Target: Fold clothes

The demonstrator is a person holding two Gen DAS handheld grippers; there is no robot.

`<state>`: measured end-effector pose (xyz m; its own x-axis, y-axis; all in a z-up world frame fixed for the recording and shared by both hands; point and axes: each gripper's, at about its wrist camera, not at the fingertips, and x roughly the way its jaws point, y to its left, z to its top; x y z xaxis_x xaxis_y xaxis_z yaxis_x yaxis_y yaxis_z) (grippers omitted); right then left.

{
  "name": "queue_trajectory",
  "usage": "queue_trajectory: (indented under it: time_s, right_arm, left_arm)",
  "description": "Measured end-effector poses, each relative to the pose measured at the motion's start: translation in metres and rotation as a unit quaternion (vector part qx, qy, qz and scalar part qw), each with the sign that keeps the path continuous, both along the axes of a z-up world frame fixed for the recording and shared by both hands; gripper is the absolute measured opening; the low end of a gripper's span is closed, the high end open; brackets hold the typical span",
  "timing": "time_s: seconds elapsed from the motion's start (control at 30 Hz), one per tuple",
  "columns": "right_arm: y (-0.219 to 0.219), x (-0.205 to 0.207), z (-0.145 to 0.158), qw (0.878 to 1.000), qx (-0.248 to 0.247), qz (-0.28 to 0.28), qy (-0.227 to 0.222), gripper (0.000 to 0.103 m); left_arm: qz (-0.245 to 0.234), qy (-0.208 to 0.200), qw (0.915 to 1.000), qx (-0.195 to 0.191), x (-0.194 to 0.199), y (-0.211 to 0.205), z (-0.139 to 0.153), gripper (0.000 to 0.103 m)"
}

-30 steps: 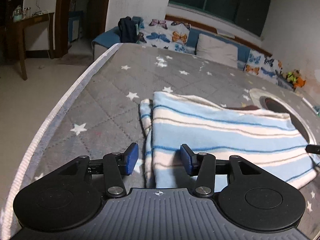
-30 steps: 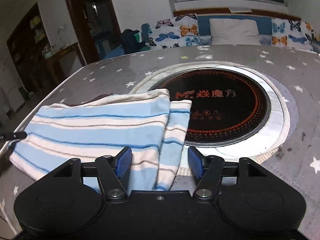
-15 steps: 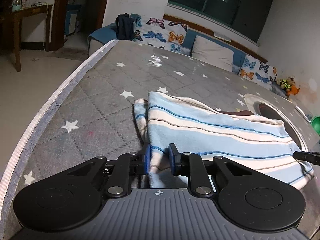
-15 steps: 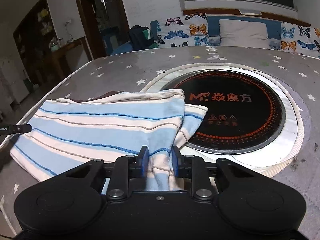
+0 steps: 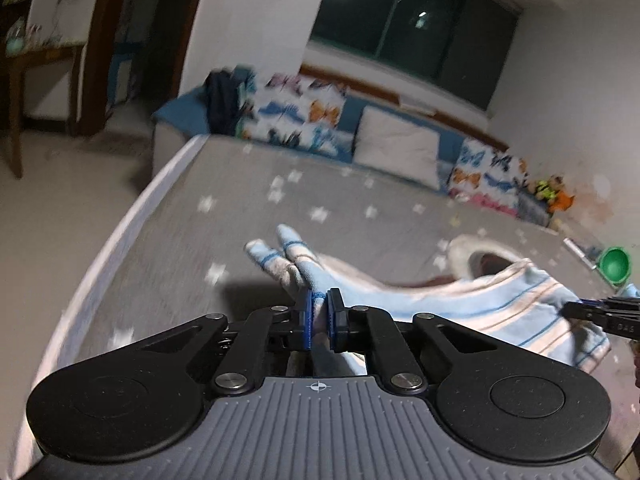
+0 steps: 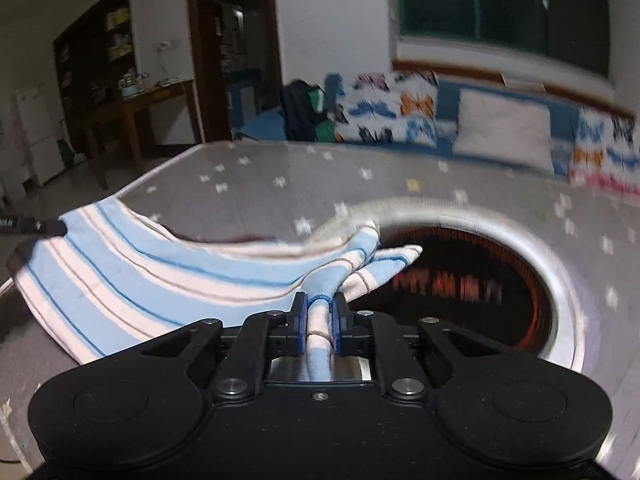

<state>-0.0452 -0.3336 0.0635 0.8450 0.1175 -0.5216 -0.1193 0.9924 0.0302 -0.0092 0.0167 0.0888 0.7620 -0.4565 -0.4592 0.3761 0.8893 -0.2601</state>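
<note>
A folded blue-and-white striped garment (image 5: 460, 304) hangs slack between my two grippers above the grey star-patterned table cover (image 5: 180, 272). My left gripper (image 5: 319, 300) has its jaws closing on the garment's left corner, and the pads press on the bunched cloth. Two cloth tips stick out past its fingers. In the right wrist view my right gripper (image 6: 320, 304) has its jaws closing on the right corner of the garment (image 6: 160, 276), which is pinched between the blue pads. Each gripper's tip shows at the edge of the other's view.
A round black induction hob (image 6: 480, 280) with a metal rim is set into the table under the garment's right end. A green cup (image 5: 614, 264) stands at the far right. The table's edge (image 5: 132, 216) runs along the left. A cushioned bench (image 5: 396, 146) lies beyond.
Both grippers went from open around the garment's corners to shut on them. They then rose, lifting the near edge of the garment off the table.
</note>
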Motion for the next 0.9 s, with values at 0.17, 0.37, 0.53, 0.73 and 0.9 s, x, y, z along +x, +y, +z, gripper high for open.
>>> queue_trajectory:
  time_s: [0.17, 0.37, 0.53, 0.73, 0.9]
  right_arm:
    - [0.012, 0.032, 0.035, 0.998, -0.047, 0.014, -0.032, 0.012]
    - [0.011, 0.080, 0.060, 0.996, -0.066, 0.003, -0.068, 0.012]
    - [-0.005, 0.125, 0.043, 0.996, -0.064, -0.019, -0.067, 0.013]
    - [-0.020, 0.174, -0.028, 0.997, -0.062, -0.043, 0.018, 0.013]
    - [-0.025, 0.186, -0.059, 0.994, -0.073, -0.055, 0.058, 0.019]
  left_arm:
    - [-0.001, -0.047, 0.9989, -0.002, 0.029, -0.022, 0.043, 0.008]
    - [0.032, -0.091, 0.9953, 0.007, 0.076, -0.040, 0.074, 0.008]
    - [0.061, -0.083, 0.9945, 0.021, 0.123, -0.048, 0.056, 0.008]
    - [0.076, 0.023, 0.9943, 0.072, 0.180, -0.062, -0.024, 0.008]
    - [0.090, 0.068, 0.9873, 0.111, 0.196, -0.059, -0.057, 0.010]
